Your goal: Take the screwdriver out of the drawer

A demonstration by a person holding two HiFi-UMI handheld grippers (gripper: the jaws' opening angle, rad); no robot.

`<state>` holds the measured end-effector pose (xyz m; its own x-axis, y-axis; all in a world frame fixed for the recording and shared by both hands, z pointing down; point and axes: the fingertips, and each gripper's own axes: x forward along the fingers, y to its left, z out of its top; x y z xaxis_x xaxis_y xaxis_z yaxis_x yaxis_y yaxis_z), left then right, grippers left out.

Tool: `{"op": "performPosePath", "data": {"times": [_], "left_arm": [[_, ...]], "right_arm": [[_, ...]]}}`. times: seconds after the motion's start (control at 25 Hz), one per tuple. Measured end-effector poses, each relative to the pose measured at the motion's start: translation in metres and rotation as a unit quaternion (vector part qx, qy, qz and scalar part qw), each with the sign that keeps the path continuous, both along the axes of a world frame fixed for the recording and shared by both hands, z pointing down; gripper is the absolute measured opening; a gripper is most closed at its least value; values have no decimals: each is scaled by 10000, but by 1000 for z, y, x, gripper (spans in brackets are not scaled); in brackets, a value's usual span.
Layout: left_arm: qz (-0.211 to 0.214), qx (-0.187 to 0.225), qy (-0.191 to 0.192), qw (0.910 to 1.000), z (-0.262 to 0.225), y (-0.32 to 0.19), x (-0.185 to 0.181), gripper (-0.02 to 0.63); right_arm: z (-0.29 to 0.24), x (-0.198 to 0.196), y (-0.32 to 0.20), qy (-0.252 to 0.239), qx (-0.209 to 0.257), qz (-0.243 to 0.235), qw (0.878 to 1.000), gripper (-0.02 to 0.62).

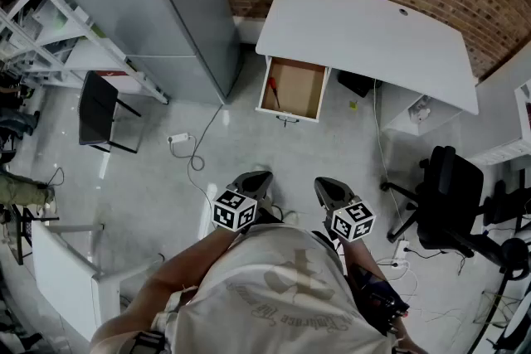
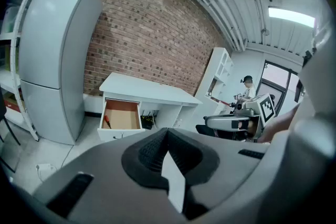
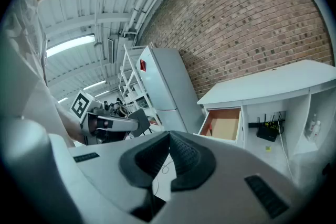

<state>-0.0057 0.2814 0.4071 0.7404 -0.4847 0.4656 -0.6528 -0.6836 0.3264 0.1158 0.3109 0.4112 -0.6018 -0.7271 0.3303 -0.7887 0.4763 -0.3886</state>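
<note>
The desk drawer (image 1: 292,89) stands pulled open, far ahead of me across the floor. A screwdriver with a red handle (image 1: 272,92) lies along the drawer's left side; it also shows in the left gripper view (image 2: 106,121) and the right gripper view (image 3: 209,127). My left gripper (image 1: 253,178) and right gripper (image 1: 328,186) are held side by side close to my body, well short of the drawer. The left gripper's (image 2: 168,136) pads meet with nothing between them. The right gripper (image 3: 169,139) is likewise shut and empty.
A white desk (image 1: 365,37) stands against a brick wall, with a grey fridge (image 1: 166,4) to its left. A black office chair (image 1: 452,195) is at the right and a black chair (image 1: 99,108) at the left. A power strip with cable (image 1: 178,139) lies on the floor.
</note>
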Motion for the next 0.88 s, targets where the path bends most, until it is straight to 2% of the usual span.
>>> {"op": "performPosePath", "data": {"times": [0.32, 0.88], "left_arm": [[25, 54, -85, 9999, -5, 19, -5, 20], [-238, 69, -98, 9996, -7, 26, -30, 20]], "right_arm": [[3, -3, 19, -80, -22, 49, 10000, 23], [7, -21, 18, -5, -95, -37, 9999, 23]]}}
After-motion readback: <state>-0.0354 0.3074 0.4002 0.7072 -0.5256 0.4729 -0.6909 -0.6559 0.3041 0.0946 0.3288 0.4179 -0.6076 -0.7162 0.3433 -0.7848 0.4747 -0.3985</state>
